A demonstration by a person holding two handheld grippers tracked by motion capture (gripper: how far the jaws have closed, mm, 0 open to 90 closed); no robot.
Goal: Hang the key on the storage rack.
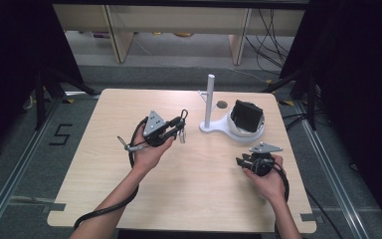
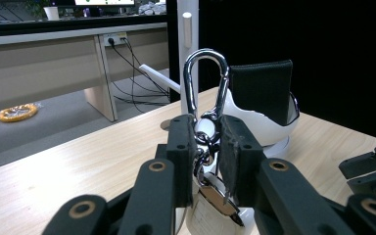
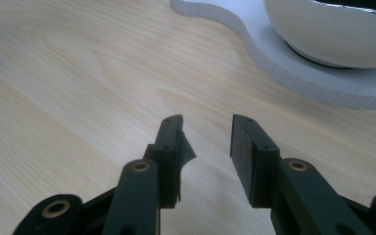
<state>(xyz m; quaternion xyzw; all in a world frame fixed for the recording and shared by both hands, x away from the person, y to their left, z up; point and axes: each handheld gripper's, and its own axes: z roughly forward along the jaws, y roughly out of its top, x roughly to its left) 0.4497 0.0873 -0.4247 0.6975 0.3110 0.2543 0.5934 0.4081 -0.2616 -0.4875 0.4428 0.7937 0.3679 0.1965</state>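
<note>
The left gripper (image 2: 206, 147) pinches a padlock (image 2: 206, 205) by its carabiner clip (image 2: 205, 83), raised above the worktop (image 1: 189, 174) just left of the white stand (image 1: 210, 102). Keep that pinch firm and the loop upright when nearing the peg. The right gripper (image 3: 206, 142) rests spread, holding nothing.

The light wooden worktop (image 1: 189, 184) is standing on a grey floor (image 1: 40, 164). A white stand (image 1: 219, 127) with an upright post is sitting on its far right part, carrying a bowl.
</note>
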